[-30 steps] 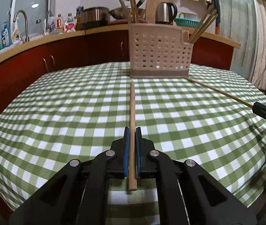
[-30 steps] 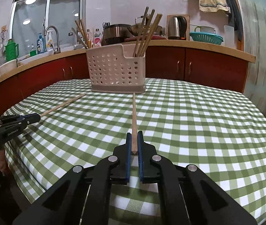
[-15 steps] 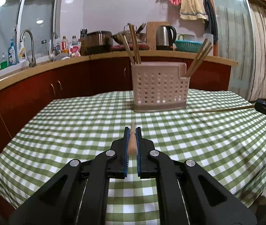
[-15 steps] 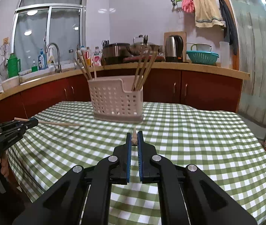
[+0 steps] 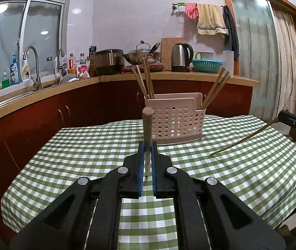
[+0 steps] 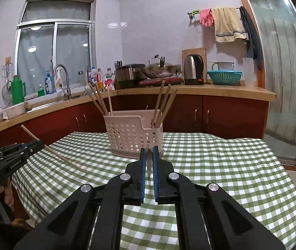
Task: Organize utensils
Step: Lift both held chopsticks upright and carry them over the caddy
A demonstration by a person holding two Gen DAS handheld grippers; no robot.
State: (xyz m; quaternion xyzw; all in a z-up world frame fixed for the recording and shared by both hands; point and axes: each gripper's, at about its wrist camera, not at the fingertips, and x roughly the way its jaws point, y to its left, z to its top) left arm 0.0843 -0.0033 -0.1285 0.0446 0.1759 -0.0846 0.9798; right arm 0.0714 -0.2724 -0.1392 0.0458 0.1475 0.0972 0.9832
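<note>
Left gripper [image 5: 147, 145] clamped on wooden chopstick [image 5: 148, 123], stick tilted up, blunt end toward camera, clear of green-check tablecloth [image 5: 85, 156]. Right gripper [image 6: 149, 156] clamped on second chopstick [image 6: 149, 160], seen end-on between blue pads [image 6: 155, 162]; from left view same stick slants down, tip near cloth. Perforated white utensil caddy [image 5: 175, 120] stands on table beyond both grippers, chopsticks upright in 2 compartments: bunch at left side, bunch at right side. Kitchen counter [image 5: 168, 76] behind.
</note>
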